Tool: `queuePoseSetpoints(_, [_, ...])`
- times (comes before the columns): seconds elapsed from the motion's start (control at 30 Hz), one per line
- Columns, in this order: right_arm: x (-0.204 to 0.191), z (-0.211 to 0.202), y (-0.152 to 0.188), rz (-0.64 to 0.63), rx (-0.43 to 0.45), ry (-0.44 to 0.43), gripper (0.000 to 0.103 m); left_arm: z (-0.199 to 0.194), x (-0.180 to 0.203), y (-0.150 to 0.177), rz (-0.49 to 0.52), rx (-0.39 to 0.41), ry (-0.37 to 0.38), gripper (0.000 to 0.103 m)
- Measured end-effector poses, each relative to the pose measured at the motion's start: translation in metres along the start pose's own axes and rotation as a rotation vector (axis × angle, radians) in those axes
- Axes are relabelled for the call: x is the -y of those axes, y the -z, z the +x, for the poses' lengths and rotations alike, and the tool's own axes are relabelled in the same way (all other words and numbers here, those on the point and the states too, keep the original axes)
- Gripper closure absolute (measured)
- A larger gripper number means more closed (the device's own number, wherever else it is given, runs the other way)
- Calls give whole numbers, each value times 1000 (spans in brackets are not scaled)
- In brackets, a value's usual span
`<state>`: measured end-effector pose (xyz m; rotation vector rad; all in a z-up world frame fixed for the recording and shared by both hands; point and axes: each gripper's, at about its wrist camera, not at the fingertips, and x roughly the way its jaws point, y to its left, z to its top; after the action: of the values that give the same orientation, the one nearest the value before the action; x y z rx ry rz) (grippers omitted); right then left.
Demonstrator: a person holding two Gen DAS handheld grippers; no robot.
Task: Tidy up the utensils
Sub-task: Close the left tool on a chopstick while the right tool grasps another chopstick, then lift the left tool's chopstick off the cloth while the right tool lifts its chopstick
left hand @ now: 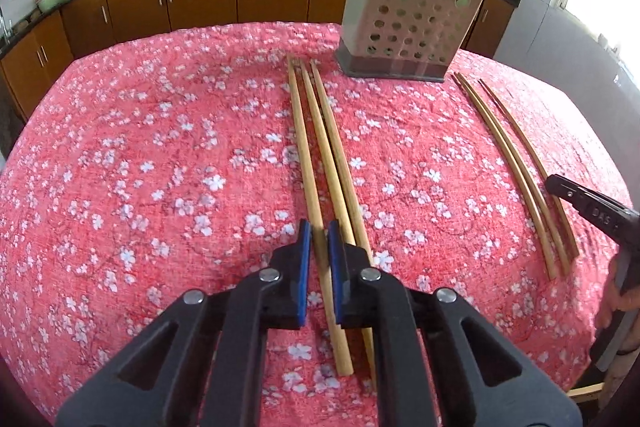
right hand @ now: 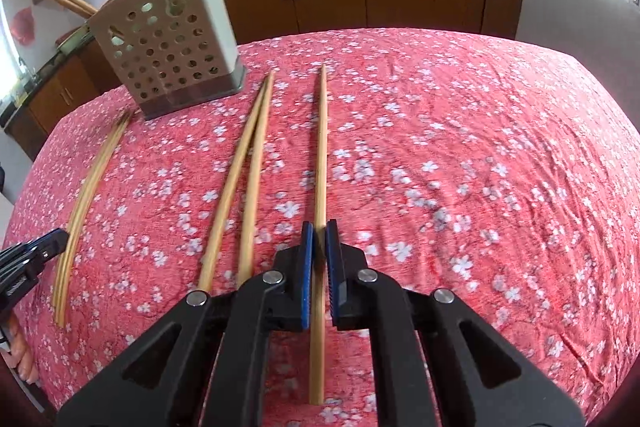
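Between the blue pads of the left tool runs one chopstick of a group of three, its long axis pointing straight away from the tool toward the far side of the table. The pads stand slightly apart, astride that stick; whether they touch it I cannot tell. Its two neighbours lie just to the right, touching or nearly so, which leaves little room for the right pad.

On the right, the right tool straddles a single chopstick in the same way, pads close on either side with a thin gap showing, so no firm clamp can be read. That stick also lies lengthwise away from the tool, well apart from the pair to its left.

Farther off, the holder stands upright on the table, ahead and to the right of the left tool, ahead and to the left of the right tool. It already carries a few sticks. Both tools look about equally near it.

Probably the step in hand is closing on one stick each. Open cloth lies around the right stick; the left one is crowded, and a neighbour might be dragged along.
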<state>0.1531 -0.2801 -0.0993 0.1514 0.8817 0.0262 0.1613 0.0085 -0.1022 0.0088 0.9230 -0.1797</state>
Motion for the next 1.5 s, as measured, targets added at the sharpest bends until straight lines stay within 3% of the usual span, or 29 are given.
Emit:
queuePoseSetpoints(0.17, [-8,2,0,-33,7,9,96,2,-9,-3,-27,10,-48,95])
queuePoseSetpoints(0.4, [22,8,-14,26,22,64,96,3,-65,-11,-120,16,-127,95])
queuePoseSetpoints(0.57, [27,9,-15,28,31,62,95,4,-86,-16,-132,28,-111,94])
queuePoseSetpoints(0.83, [25,8,-16,24,28,58,94,3,-91,-17,-153,42,-73,94])
queuePoseSetpoints(1.5, [25,8,-17,26,27,55,93,-1,-90,-15,-167,44,-70,94])
